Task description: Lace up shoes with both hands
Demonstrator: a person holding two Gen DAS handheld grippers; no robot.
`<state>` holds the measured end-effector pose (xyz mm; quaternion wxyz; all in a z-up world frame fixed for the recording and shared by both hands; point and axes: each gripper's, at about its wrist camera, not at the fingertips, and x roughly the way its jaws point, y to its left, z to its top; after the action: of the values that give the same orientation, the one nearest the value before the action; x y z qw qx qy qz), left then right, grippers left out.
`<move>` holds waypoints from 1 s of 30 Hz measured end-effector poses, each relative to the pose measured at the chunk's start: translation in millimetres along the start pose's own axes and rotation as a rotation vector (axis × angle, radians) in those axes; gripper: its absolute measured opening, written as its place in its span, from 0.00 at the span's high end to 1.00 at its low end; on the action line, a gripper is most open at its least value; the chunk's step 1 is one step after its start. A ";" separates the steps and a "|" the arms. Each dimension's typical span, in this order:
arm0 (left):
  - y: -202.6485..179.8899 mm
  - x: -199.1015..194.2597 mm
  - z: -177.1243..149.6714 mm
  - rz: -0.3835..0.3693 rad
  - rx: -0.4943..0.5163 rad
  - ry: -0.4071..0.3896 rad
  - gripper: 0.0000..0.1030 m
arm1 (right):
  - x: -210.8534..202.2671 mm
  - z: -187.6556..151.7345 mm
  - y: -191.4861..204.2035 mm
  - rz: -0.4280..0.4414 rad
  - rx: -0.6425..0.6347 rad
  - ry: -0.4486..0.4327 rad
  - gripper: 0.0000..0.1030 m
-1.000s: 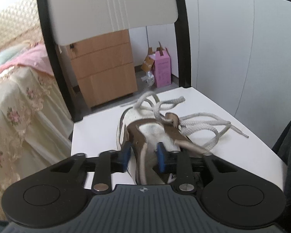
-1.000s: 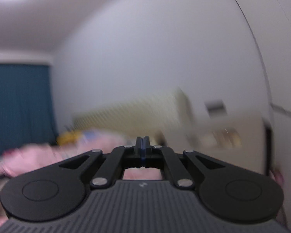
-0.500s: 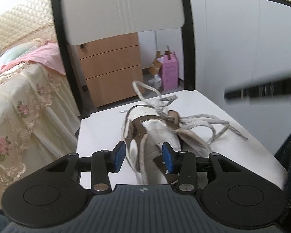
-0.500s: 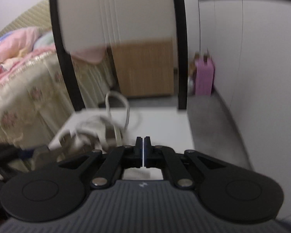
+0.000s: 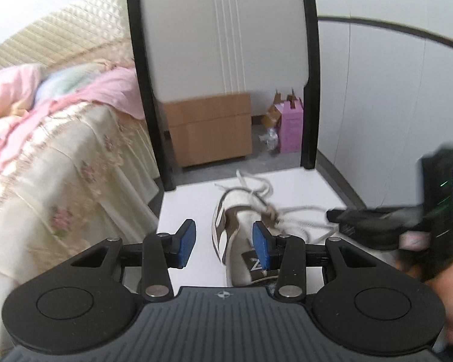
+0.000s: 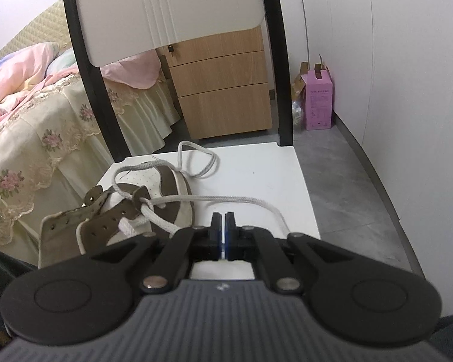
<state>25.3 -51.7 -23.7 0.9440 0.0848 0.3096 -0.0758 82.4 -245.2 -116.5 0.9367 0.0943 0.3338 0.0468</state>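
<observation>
A white and brown shoe (image 5: 238,235) (image 6: 163,187) lies on the white chair seat (image 5: 190,199) (image 6: 256,169), its toe toward the chair back. Its grey-white lace (image 5: 299,226) (image 6: 226,198) is loose, threaded through the lowest eyelets and trailing over the seat. My left gripper (image 5: 223,246) hovers above the heel end, open, its blue pads clear of the shoe. My right gripper (image 6: 225,223) is shut with nothing visible between its pads, low over the seat just right of the shoe. One lace strand runs across just beyond its tips. In the left wrist view the right gripper (image 5: 332,214) is a blurred black shape at the right.
The chair's back (image 6: 172,9) with its black frame rises behind the seat. A bed (image 6: 30,114) with a flowered cover and pink blanket stands to the left. A wooden drawer cabinet (image 6: 223,90) and a pink box (image 6: 318,102) stand on the grey floor beyond.
The left gripper has risen off the shoe's collar, staying open. The right gripper has swung down from facing the wall to the seat beside the shoe, still shut.
</observation>
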 end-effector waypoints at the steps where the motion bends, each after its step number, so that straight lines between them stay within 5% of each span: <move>1: -2.3 -11.7 6.3 -0.001 -0.004 -0.005 0.55 | -0.1 0.6 -0.3 0.002 0.005 -0.001 0.97; 13: -12.4 -96.8 56.7 -0.142 -0.082 -0.108 0.50 | 1.8 6.8 -22.8 -0.014 0.154 0.009 0.96; 30: -5.2 -104.3 67.9 -0.070 -0.108 -0.169 0.50 | 4.3 8.6 -29.7 0.004 0.205 0.017 0.96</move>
<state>-20.0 -61.4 91.9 0.9667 0.0161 0.2355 -0.0986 91.9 -274.8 -118.8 0.9193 0.1900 0.3445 0.0148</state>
